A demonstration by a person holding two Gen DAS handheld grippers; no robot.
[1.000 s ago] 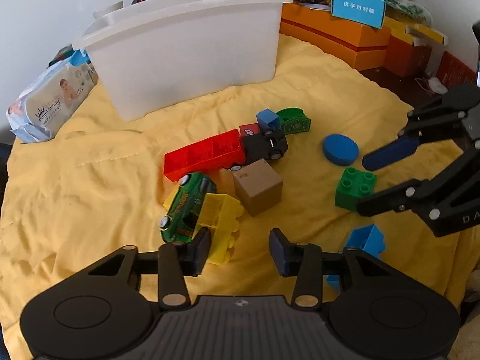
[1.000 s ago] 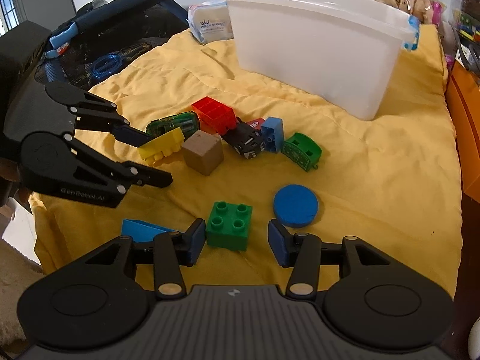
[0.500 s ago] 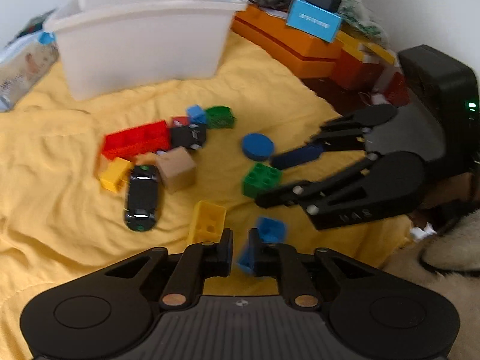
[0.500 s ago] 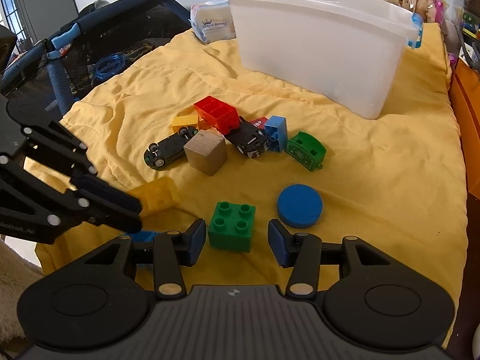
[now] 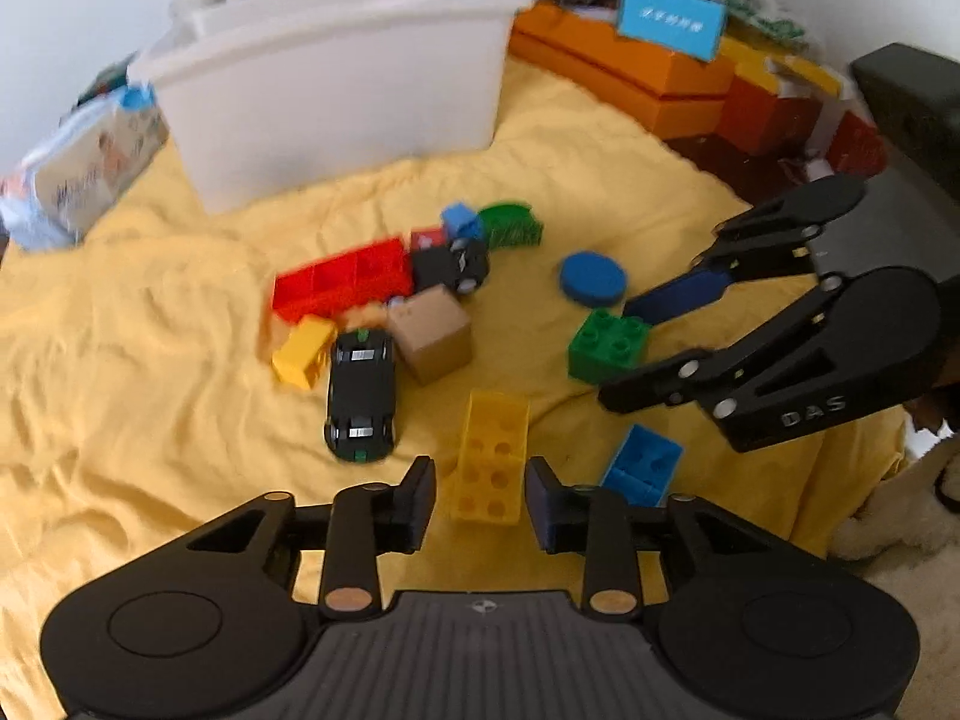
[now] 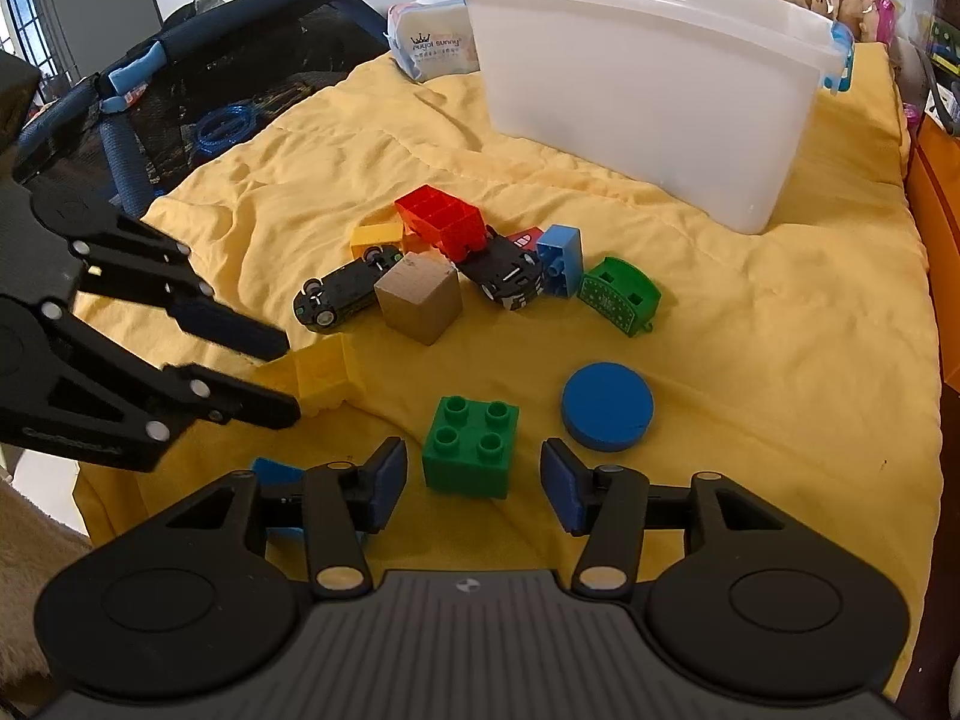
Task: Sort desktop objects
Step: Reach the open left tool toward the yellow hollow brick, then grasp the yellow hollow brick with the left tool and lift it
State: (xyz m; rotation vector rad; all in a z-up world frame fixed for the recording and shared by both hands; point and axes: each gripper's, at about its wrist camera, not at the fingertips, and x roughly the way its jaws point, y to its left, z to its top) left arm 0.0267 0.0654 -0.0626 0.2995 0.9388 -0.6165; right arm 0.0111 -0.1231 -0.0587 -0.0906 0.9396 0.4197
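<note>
Matte black linkage grippers (image 5: 480, 495), blue-padded jaws, silver rivets, white "DAS" lettering.

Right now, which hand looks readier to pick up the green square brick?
The right. The right gripper stands open with the green brick directly between its fingers, nothing in the way. The left gripper, whose jaws have just been opening, faces the yellow brick instead, farther from the green one.

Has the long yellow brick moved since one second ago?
Yes. The long yellow brick lay beside the brown cube; it now lies nearer the cloth's front edge, between the open left tongs.
</note>
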